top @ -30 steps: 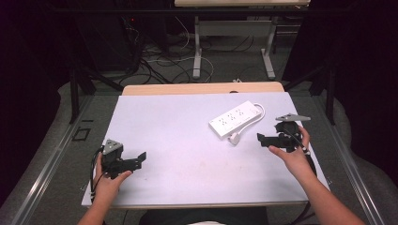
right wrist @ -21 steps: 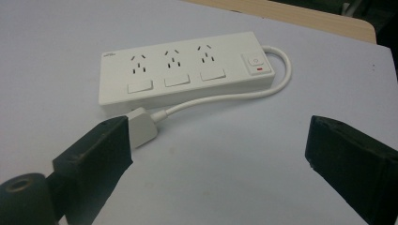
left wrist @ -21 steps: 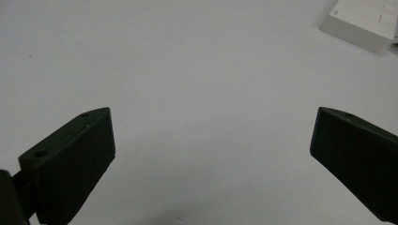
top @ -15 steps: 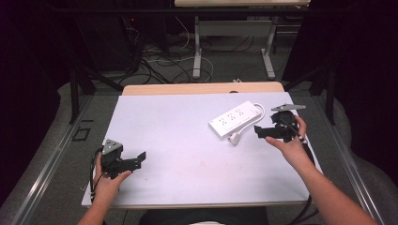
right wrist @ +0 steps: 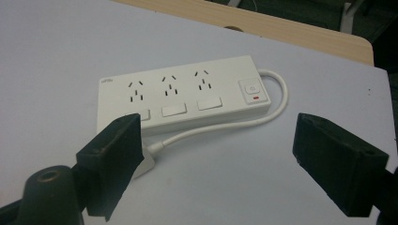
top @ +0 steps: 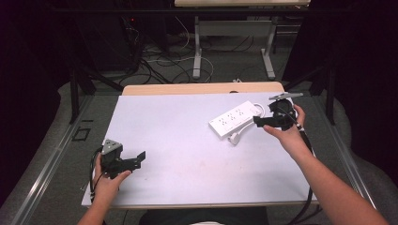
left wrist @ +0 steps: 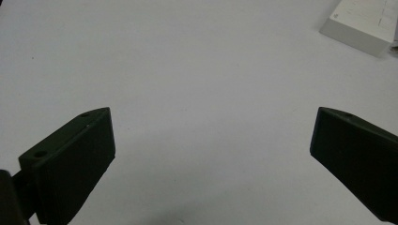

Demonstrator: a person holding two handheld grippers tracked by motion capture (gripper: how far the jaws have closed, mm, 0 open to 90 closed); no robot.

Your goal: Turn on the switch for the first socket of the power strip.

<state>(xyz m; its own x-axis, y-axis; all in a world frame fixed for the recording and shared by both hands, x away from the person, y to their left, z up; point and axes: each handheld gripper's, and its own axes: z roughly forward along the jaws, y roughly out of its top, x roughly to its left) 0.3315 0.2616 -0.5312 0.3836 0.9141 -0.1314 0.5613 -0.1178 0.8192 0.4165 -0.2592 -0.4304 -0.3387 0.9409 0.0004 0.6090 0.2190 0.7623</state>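
Right gripper nearer, white three-socket power strip

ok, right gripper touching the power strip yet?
Apart. In the right gripper view the right gripper has open jaws with bare table between them and the power strip lying beyond the tips.

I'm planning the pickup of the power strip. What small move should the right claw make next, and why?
Probably ease the right claw forward and down toward the power strip. Its jaws, which have just been closing a little, are open with nothing between them, and the strip lies flat just ahead with its cable looping along the near side. The left claw rests far off.
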